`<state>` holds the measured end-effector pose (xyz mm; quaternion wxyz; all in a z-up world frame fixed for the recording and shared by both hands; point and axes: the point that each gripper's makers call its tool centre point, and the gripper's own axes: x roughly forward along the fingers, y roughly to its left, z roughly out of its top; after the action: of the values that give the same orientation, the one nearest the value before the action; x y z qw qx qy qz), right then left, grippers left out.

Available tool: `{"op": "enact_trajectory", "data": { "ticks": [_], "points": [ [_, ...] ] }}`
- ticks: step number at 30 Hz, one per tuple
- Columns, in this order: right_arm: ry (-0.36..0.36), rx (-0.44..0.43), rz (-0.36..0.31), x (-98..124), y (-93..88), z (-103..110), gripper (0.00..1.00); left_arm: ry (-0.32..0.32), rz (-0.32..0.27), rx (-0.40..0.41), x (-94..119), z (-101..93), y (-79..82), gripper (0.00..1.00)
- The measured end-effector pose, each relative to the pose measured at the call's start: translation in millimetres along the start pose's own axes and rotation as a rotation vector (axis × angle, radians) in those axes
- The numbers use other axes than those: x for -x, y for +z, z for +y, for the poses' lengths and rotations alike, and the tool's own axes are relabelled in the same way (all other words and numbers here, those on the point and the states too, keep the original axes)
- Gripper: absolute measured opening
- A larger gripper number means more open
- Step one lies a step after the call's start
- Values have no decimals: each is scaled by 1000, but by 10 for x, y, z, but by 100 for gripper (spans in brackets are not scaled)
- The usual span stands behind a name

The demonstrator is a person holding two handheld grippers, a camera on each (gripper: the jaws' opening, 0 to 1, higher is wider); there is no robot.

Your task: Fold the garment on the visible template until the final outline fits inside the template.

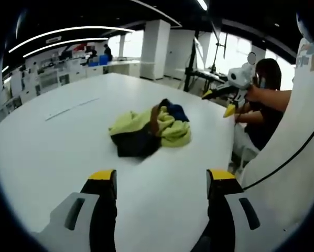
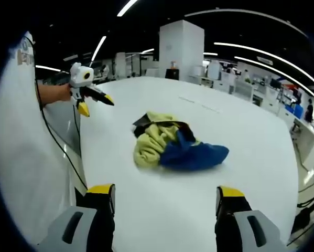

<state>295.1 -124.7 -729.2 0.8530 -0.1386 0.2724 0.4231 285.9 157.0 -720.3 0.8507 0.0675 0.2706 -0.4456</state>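
A crumpled garment (image 1: 149,130) of yellow-green, dark navy and blue cloth lies in a heap near the middle of the white table (image 1: 67,142). My left gripper (image 1: 161,179) stands open over bare table short of the heap, with nothing between its yellow-tipped jaws. The right gripper (image 1: 219,102) comes in from the right, held in a hand, off the heap's far right side. In the right gripper view the garment (image 2: 172,144) shows its blue part nearest. My right gripper (image 2: 165,193) is open and apart from it. The left gripper (image 2: 96,104) hangs open at the left above the table edge.
A thin faint line (image 1: 73,108) runs across the table left of the heap. A person in dark clothes (image 1: 267,113) sits past the table's right edge. White clothing with a black cable (image 2: 25,157) is close beside me. Desks and pillars stand in the background.
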Motion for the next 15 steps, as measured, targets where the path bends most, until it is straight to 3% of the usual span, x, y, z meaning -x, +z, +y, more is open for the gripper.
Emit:
{"op": "enact_trajectory", "data": {
  "ticks": [15],
  "points": [
    [3, -4, -3, -25, 21, -14, 78, -2, 17, -15, -18, 6, -33, 66]
  ]
}}
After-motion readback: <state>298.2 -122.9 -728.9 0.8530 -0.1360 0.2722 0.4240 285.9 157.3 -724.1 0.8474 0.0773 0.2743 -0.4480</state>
